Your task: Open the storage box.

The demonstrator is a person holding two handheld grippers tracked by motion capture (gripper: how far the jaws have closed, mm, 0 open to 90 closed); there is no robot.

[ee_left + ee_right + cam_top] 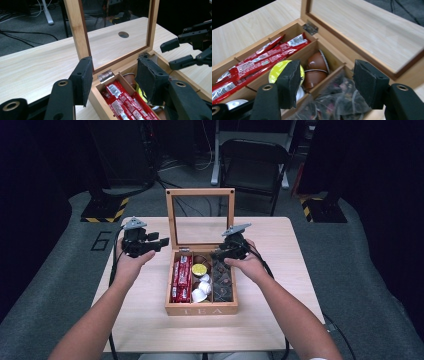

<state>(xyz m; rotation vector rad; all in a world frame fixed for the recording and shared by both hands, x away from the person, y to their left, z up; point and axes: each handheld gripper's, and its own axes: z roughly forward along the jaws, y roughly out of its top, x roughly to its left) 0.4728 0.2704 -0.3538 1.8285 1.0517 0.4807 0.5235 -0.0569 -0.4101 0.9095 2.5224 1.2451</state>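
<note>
Two grippers hover at the open wooden tea box (201, 310) in the middle of the table (145, 320), its glass lid (201, 217) upright. The left gripper (159, 243), by the lid's left edge, and the right gripper (218, 254), over the right-hand compartment, both have parted jaws holding nothing. To pick cleanly, the right gripper should probably drop straight onto one clear sachet (337, 100), away from the dividers.
</note>
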